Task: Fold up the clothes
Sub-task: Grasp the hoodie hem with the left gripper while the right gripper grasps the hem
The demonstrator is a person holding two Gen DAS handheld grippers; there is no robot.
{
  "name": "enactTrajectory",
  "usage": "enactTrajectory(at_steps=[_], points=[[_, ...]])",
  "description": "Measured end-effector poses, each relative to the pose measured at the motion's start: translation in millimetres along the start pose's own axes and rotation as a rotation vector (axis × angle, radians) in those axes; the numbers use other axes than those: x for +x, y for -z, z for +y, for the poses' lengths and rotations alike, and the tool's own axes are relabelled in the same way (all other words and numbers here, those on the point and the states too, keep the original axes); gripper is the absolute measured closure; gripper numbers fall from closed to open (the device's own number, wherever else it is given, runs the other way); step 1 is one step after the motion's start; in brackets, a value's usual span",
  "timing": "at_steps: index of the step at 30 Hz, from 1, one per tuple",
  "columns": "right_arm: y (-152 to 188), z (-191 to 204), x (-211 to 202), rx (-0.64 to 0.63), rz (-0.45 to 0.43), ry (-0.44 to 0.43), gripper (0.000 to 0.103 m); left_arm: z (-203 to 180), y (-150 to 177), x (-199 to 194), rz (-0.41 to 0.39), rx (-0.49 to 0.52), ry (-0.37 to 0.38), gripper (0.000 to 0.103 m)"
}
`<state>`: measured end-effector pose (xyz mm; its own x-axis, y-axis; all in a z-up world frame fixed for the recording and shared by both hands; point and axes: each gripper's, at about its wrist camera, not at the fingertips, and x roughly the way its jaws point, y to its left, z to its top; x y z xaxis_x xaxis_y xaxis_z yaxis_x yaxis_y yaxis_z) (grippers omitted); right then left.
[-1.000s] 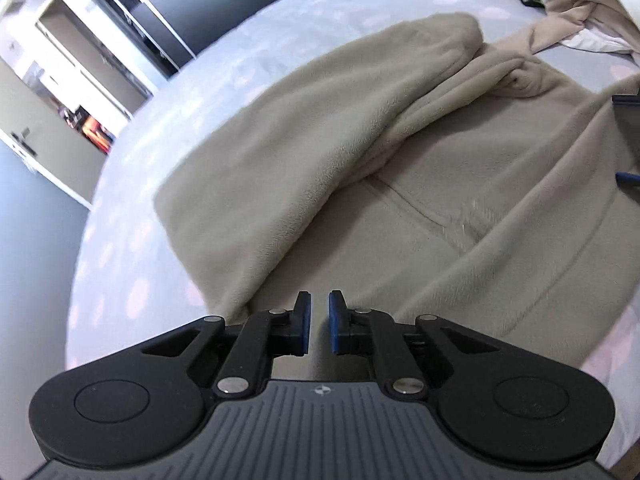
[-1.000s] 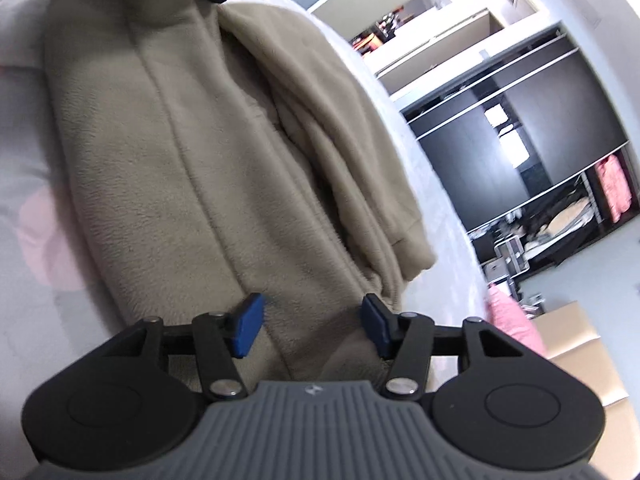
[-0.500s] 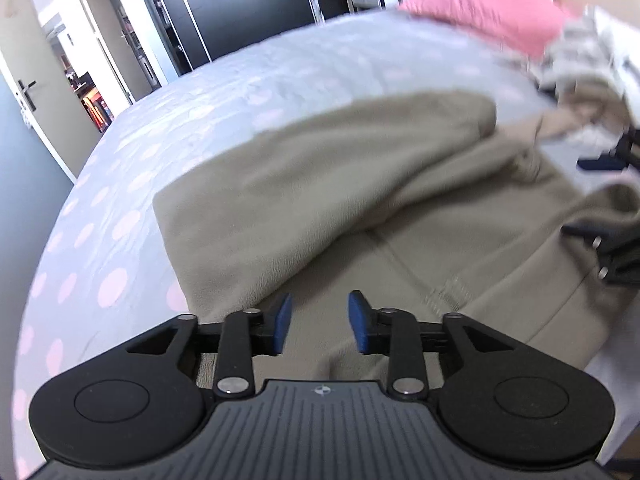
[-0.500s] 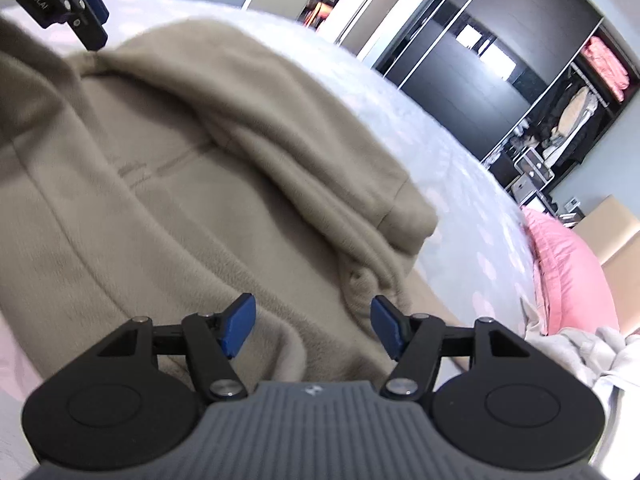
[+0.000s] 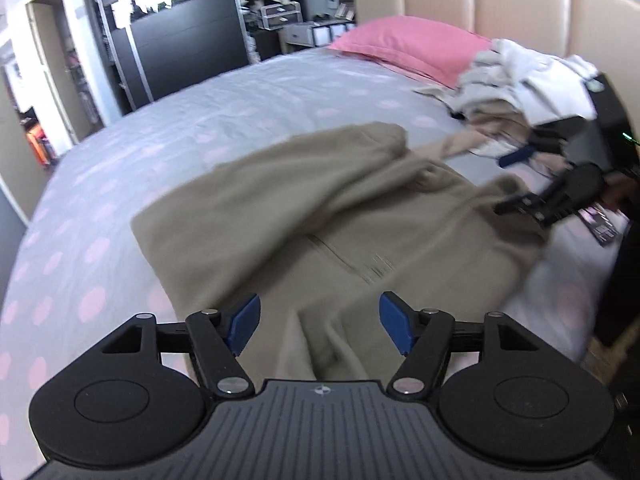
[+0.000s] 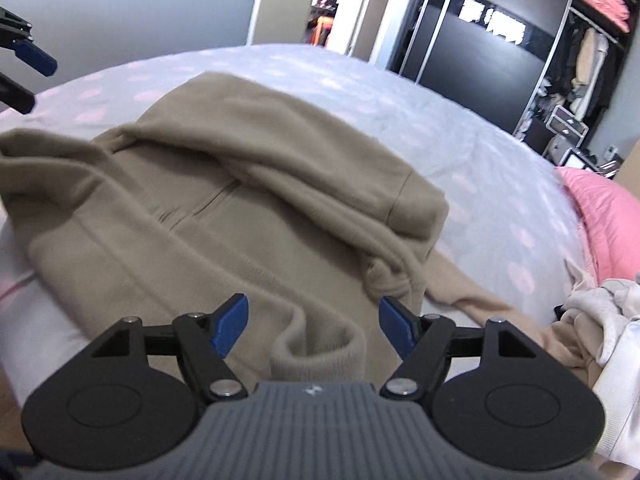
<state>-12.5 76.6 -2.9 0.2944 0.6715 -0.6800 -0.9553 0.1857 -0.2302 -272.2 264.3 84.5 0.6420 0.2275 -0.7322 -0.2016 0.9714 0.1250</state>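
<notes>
We find the beige fleece garment [image 5: 320,216] lying across the middle of the left wrist frame on the grey bed [image 5: 200,112] with pink dots, one sleeve folded over its body toward the upper right. In the right wrist frame the same garment [image 6: 192,200] fills the centre, its ribbed cuff [image 6: 320,348] standing just ahead of the camera housing at the lower middle.

The left tool [image 5: 319,326] is released: its jaws have just been opening, and they stand well apart above the cloth, with nothing pinched between the blue pads [image 5: 244,322]. The right tool [image 6: 314,322] is likewise released, its jaws having just been opening; the cuff lies below the gap and the pads do not press it. We note the right tool [image 5: 516,180] again at the right edge of the left wrist frame, near the garment's far end.

A pink pillow [image 5: 412,48] and a heap of pale clothes [image 5: 520,76] occupy the upper right.
</notes>
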Motion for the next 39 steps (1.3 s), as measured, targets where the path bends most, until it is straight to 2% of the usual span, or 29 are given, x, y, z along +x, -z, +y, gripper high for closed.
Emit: enactTrajectory(at_steps=[7,12,13,14,17,22,24,26,29,30,32,33,34,35,39], points=[[12.8,-2.4,-17.4,-0.112,0.042,-0.122,0.023,-8.4,37.9,4.0,0.164,0.114,0.061,0.035],[19.2,-23.4,-3.1,0.043,0.115,-0.169,0.021,2.8,57.5,38.7,0.306,0.114,0.042,0.037],[20.6,-27.1,1.3,0.075,0.123,-0.172,0.021,4.7,59.6,43.4,0.317,0.108,0.037,0.041],[21.8,-29.9,4.5,0.099,0.13,-0.17,0.021,7.7,60.1,46.1,0.318,0.098,0.035,0.046],[25.8,-35.4,7.4,0.146,0.133,-0.163,0.023,21.3,57.5,46.6,0.282,0.015,0.063,0.05],[34.4,-53.1,16.7,0.261,0.182,-0.173,0.034,55.8,53.8,52.5,0.259,-0.163,0.071,0.052],[37.5,-65.3,23.7,0.353,0.208,-0.179,0.035,72.2,50.5,63.1,0.266,-0.253,0.062,0.052],[41.3,-79.1,28.7,0.471,0.22,-0.202,0.044,87.2,50.9,75.8,0.29,-0.341,0.053,0.052],[50.1,-87.5,30.6,0.577,0.227,-0.262,0.044,100.6,57.0,92.7,0.333,-0.44,0.078,0.056],[53.1,-90.2,31.2,0.611,0.23,-0.282,0.046,102.6,59.4,96.7,0.341,-0.462,0.091,0.056],[56.3,-91.4,32.9,0.65,0.227,-0.3,0.057,103.4,62.9,102.2,0.355,-0.486,0.103,0.061],[57.1,-91.8,33.4,0.664,0.222,-0.298,0.059,102.6,63.3,103.2,0.357,-0.49,0.093,0.063],[57.8,-92.1,33.9,0.678,0.218,-0.296,0.067,102.2,63.4,102.1,0.352,-0.501,0.088,0.07],[57.5,-93.2,33.2,0.686,0.211,-0.282,0.073,102.1,63.9,99.2,0.337,-0.519,0.09,0.077],[54.4,-101.1,20.0,0.732,0.138,-0.242,0.08,99.8,60.7,76.7,0.243,-0.546,0.082,0.086]])
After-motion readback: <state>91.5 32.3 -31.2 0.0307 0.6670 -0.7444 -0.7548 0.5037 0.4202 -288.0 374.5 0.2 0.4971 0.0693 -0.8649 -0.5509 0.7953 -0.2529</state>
